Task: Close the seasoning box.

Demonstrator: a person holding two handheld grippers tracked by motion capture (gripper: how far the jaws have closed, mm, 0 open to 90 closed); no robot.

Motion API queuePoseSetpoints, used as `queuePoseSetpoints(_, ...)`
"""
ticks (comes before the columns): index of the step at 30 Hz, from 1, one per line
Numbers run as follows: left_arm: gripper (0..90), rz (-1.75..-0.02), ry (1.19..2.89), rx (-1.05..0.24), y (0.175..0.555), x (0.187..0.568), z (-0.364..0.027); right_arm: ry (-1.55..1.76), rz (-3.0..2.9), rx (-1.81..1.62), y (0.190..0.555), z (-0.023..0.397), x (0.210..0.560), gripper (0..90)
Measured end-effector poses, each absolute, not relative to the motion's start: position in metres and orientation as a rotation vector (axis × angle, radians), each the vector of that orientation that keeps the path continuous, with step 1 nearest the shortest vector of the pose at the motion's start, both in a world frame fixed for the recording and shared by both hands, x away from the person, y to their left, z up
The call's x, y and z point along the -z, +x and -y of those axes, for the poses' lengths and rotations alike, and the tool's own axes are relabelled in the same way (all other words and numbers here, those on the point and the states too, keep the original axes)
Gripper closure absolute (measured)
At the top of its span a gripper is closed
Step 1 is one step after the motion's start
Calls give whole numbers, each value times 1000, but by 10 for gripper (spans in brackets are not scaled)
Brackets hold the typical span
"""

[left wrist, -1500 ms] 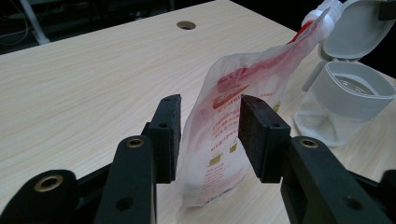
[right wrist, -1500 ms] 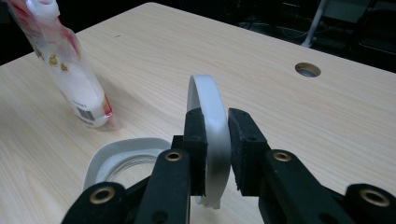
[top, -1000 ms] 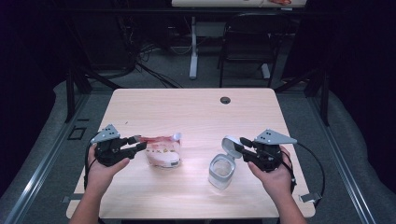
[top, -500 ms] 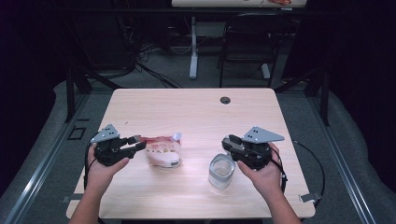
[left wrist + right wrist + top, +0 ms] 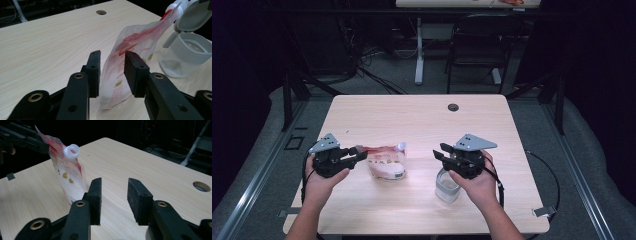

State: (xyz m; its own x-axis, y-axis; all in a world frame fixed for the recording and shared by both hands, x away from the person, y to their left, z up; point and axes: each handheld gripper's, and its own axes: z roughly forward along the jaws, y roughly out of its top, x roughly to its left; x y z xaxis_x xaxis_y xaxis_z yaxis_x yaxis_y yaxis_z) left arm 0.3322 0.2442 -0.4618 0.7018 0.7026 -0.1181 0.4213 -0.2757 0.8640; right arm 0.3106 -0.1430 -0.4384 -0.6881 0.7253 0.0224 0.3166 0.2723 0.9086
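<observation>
A red-and-white spouted pouch (image 5: pixel 384 162) stands left of the table's middle, its white spout (image 5: pixel 71 151) tilted up. My left gripper (image 5: pixel 359 152) has just been closing around the pouch's edge (image 5: pixel 135 47). A sliver of table still shows beside one pad, so the jaws are open. A clear container (image 5: pixel 446 187) with a grey flip lid (image 5: pixel 195 15) raised sits to the right of the pouch. Above it hovers my right gripper (image 5: pixel 438 151), pointing left toward the pouch (image 5: pixel 70 177). Its jaws (image 5: pixel 114 182) have just been opening and stand open, empty.
A round cable hole (image 5: pixel 453 107) lies at the far middle of the wooden table (image 5: pixel 412 120). A black cable (image 5: pixel 547 175) loops off the right edge. A chair (image 5: pixel 477 50) and a table leg (image 5: pixel 419 50) stand beyond.
My right hand has moved left, from beside the container to over it, toward the pouch. The left hand has stayed put at the pouch.
</observation>
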Motion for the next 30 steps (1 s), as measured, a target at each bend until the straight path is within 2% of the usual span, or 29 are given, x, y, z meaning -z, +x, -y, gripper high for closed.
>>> queuePoseSetpoints(30, 715, -866, 1919, -337, 332, 465, -243, 817, -2287, -1467, 329, 80, 455, 641)
